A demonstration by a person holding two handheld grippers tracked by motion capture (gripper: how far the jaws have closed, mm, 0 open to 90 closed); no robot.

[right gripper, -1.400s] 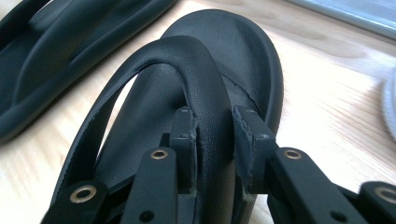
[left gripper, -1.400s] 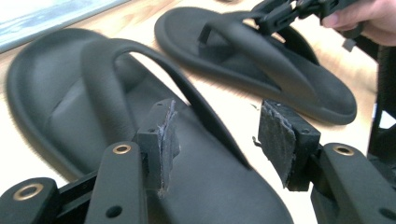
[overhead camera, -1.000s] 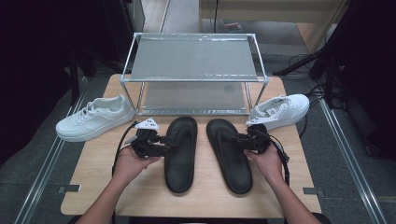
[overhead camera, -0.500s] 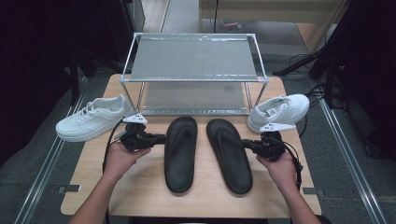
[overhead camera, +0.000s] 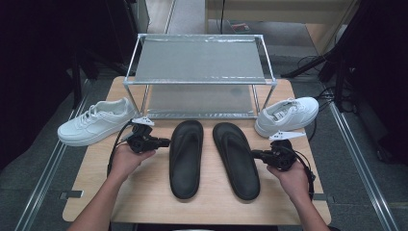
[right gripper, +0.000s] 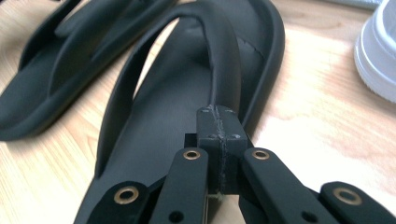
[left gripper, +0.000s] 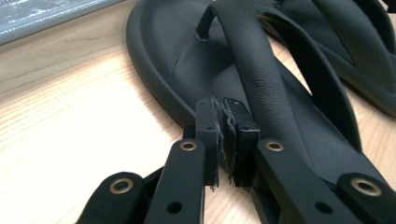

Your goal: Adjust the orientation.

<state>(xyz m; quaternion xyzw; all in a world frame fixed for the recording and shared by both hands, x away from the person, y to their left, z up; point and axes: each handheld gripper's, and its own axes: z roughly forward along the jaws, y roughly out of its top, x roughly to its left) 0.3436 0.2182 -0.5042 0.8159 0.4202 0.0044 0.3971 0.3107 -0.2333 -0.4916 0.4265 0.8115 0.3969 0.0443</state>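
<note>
Site: lab test bay | Evidence: wooden table [overhead camera: 144, 192], metal shoe rack [overhead camera: 199, 62], floor rails [overhead camera: 356, 149], trailing cables [overhead camera: 327, 91]

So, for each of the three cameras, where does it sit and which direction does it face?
High view: above the person's side, facing forward and down at the table, rack, both forearms, left gripper, right gripper.
Left gripper view: rides the left gripper, facing the left flip-flop.
Right gripper view: rides the right gripper, facing the right flip-flop.
Both gripper views share both flip-flops.
</note>
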